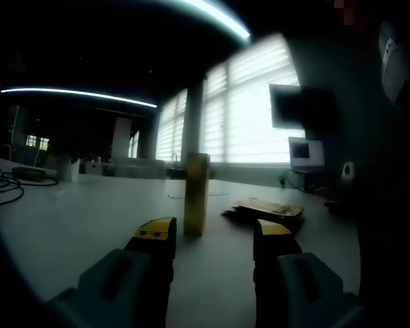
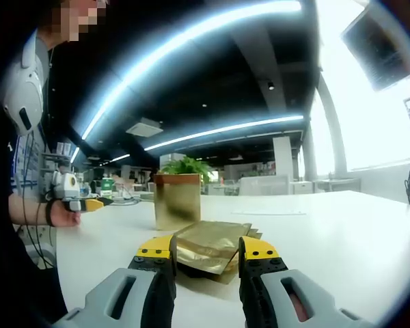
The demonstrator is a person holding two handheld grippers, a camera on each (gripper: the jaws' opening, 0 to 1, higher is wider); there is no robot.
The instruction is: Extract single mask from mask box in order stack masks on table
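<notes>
white table (image 2: 342,232), gold mask stack (image 2: 208,249) just ahead of open right tool (image 2: 206,254)

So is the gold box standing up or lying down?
Standing up. The gold box rises straight from the table, behind the flat gold packets.

No readable text anywhere: gold mask box (image 2: 177,200) faces are blank, gold packets (image 2: 208,249) show no legible print, monitor (image 1: 305,152) content too blurred.
</notes>
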